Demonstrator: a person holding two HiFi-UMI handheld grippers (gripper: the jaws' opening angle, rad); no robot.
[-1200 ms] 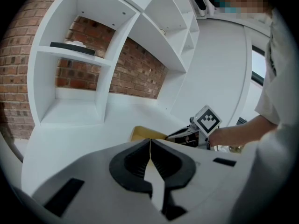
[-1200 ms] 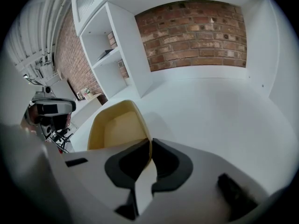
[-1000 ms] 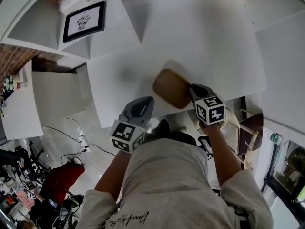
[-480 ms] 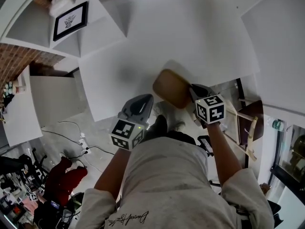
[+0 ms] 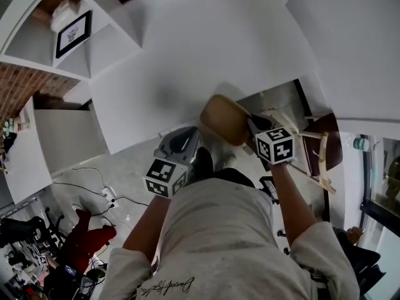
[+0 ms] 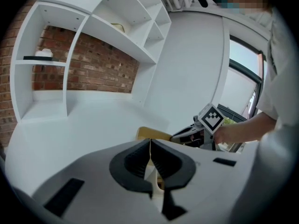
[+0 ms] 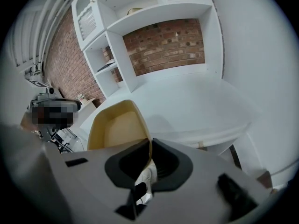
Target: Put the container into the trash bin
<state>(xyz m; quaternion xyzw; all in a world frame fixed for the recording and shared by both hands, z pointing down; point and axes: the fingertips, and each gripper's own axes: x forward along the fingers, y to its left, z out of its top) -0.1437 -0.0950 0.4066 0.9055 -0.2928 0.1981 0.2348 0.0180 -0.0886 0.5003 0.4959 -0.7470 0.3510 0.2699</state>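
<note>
White counter [image 5: 206, 49] below brick-backed shelves [image 7: 140, 13], container [image 5: 224, 117] in right gripper [image 7: 149, 147]

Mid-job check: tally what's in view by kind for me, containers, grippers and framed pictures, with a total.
Containers: 1, the tan container, clamped in the right gripper.
Grippers: 2, that one and the left gripper, shut on nothing.
Framed pictures: 1, the framed picture in the shelf.
Total: 4.
</note>
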